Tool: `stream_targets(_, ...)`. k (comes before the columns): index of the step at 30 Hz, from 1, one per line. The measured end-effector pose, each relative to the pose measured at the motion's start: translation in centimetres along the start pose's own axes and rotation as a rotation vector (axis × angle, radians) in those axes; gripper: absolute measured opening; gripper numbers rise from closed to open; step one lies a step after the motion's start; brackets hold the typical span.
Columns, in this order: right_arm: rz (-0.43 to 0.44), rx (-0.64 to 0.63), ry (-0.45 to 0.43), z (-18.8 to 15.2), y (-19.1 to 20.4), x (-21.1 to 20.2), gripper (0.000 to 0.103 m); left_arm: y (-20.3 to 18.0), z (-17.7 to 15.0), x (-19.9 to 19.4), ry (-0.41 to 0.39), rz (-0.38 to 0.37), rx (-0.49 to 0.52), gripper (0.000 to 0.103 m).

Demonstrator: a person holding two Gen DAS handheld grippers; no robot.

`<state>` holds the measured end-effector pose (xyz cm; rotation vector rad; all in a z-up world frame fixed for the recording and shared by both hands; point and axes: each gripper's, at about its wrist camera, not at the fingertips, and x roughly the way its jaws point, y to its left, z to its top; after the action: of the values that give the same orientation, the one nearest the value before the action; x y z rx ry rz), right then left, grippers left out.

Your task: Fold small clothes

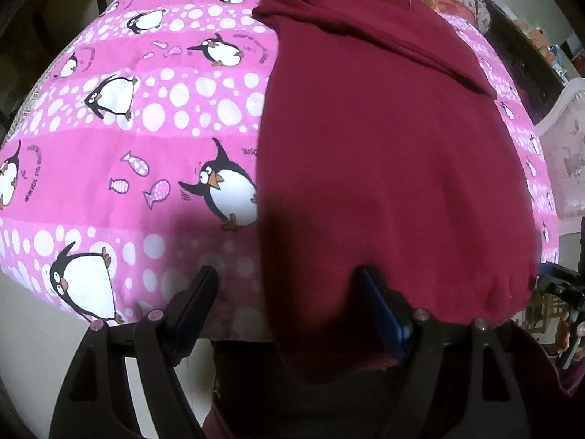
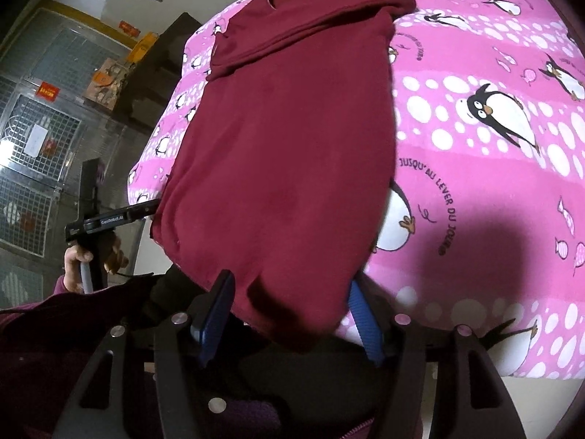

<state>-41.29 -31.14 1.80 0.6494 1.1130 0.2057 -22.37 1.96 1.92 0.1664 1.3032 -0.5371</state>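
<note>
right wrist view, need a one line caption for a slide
Right gripper open astride the near hem of a maroon garment lying on a pink penguin-print sheet.

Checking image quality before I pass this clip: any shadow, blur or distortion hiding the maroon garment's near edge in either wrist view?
Left wrist view: strong fisheye bulge; a dark shadow covers the maroon garment near the left gripper, its hem hard to read. Right wrist view: same bulge; shadow patch on the penguin sheet; garment corner by the right gripper soft and dim.
</note>
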Motion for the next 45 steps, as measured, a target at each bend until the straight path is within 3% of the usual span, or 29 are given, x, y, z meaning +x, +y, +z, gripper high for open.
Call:
stream_targets(16, -0.019, -0.038, 0.011, 0.1, 0.3, 0.2, 0.068, -0.2, 0.0, 0.5, 0.008, 0.015, -0.006, 0.079)
stream_targets(20, 0.032, -0.022, -0.013, 0.4, 0.1, -0.4, 0.067, -0.1, 0.1, 0.3, 0.012, 0.007, -0.012, 0.079)
stream_targets(41, 0.034, -0.049, -0.016, 0.6, 0.3, 0.6, 0.067, 0.0, 0.2, 0.2, 0.031, -0.006, -0.002, 0.079)
stream_targets(44, 0.029, -0.062, -0.024, 0.6, 0.7, 0.7, 0.065, -0.1, 0.2, 0.0, 0.033, -0.021, 0.016, 0.07)
stream_targets(45, 0.034, -0.068, -0.029, 0.7, 0.8, 0.6, 0.056, -0.2, 0.2, -0.1, 0.035, -0.026, 0.022, 0.065)
